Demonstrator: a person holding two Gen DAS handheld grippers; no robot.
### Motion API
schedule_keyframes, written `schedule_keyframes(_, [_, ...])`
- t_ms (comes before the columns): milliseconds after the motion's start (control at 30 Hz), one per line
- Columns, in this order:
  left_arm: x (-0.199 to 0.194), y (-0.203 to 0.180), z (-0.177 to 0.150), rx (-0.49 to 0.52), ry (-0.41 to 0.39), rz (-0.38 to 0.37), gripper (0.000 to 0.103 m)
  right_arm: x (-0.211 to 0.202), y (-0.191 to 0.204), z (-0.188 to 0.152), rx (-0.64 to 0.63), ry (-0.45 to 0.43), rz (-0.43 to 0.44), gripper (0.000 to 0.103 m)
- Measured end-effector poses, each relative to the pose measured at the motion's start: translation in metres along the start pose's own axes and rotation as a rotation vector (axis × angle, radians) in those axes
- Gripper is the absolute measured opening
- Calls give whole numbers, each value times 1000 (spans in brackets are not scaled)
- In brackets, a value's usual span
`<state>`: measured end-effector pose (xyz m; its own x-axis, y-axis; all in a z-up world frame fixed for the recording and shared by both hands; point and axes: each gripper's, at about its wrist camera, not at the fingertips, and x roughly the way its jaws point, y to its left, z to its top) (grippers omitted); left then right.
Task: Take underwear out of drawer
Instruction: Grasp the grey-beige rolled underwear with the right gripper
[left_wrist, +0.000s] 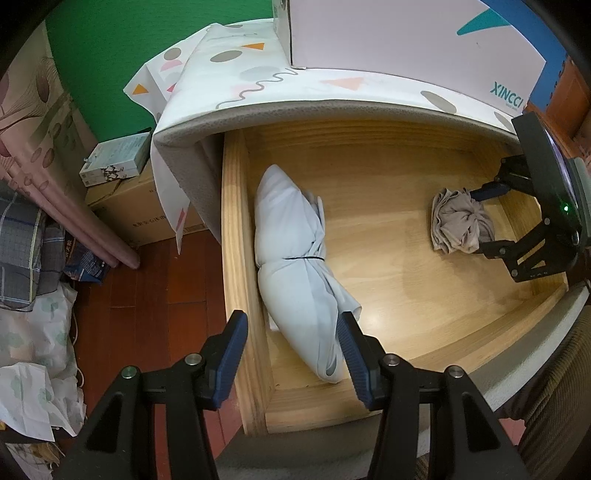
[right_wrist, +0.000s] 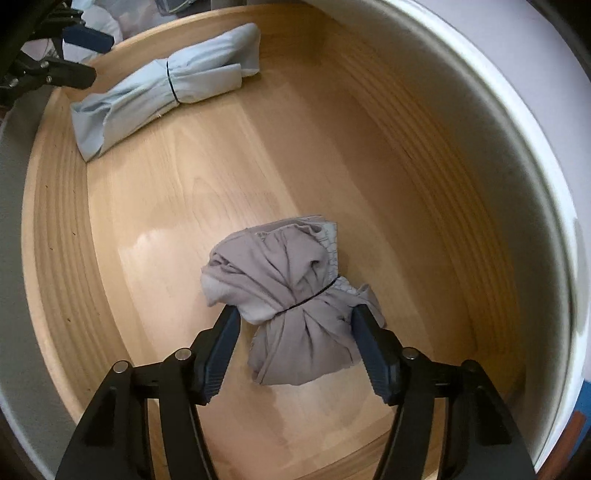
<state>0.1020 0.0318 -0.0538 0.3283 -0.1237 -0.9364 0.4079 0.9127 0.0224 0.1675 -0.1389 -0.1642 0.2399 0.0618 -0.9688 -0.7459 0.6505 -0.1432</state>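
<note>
Right tool (right_wrist: 293, 319) is down in the pale wooden drawer (right_wrist: 184, 177), jaws parted around the grey-beige underwear bundle tied with a thin black band (right_wrist: 291, 295); whether they press it, I cannot tell. Left tool (left_wrist: 291, 332) hangs part-open, straddling the drawer's side wall beside the pale blue banded cloth roll (left_wrist: 291, 258), gripping nothing.

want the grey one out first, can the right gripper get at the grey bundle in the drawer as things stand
Probably yes. The right gripper is open, its fingers either side of the grey bundle on the drawer floor. Nothing lies between them, and the pale blue bundle lies well off by the far side wall.
</note>
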Motion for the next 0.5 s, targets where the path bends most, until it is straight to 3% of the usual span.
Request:
schedule_keyframes(233, [-1, -2, -1, -2, 1, 2, 52, 3, -1, -1, -9, -9, -73, 56])
schedule_keyframes(500, [-2, -2, -1, -3, -2, 2, 52, 18, -5, -6, 94, 8, -121, 46])
